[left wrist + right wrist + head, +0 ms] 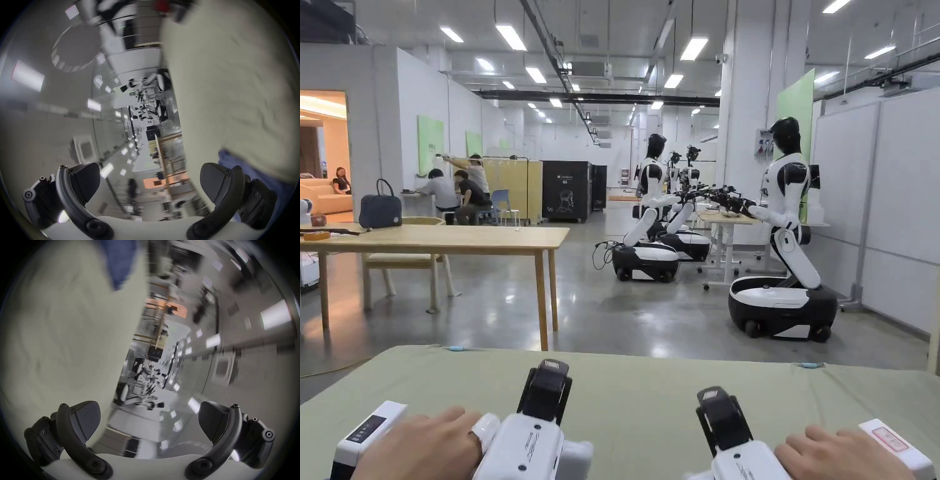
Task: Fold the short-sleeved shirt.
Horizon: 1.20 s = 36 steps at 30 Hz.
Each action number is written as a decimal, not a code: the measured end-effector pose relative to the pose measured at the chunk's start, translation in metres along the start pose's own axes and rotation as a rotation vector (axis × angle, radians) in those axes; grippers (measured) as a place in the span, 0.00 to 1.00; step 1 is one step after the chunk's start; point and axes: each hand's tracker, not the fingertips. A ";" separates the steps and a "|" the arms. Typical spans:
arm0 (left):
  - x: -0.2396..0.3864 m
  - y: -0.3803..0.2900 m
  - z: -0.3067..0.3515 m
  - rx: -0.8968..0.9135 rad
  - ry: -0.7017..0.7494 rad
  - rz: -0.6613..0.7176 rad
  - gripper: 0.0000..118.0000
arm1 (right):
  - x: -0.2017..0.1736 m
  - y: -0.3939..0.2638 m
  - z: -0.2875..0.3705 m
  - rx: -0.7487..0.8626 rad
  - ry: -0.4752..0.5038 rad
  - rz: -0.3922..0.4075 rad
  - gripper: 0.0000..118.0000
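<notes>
In the head view a hand holds each of the two white-and-black grippers low over a table with a pale green cover (650,387). The left gripper (545,370) and the right gripper (714,400) both point away from me. A patch of blue cloth (243,165), possibly the shirt, lies on the cover just beyond the left gripper's right jaw; its shape is blurred. In the right gripper view the blue cloth (121,264) sits at the top edge. The left gripper (150,180) and the right gripper (149,418) are open, jaws wide apart with nothing between them.
Beyond the covered table stands a wooden table (437,237) with a dark bag (380,209) and a chair. Several white humanoid robots (784,250) stand on wheeled bases to the right. People sit at a desk (453,194) at the far left. Grey floor lies between.
</notes>
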 end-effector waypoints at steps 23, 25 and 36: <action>-0.080 -0.087 0.033 0.060 -0.146 1.890 0.00 | 0.110 -0.074 0.014 -0.105 0.061 -2.002 0.00; -0.083 -0.082 0.037 -0.062 0.019 1.769 0.00 | 0.113 -0.069 0.019 -0.140 -0.003 -1.976 0.00; -0.063 -0.099 0.011 -0.195 -0.033 1.830 0.00 | 0.133 -0.015 0.002 0.007 0.117 -1.992 0.00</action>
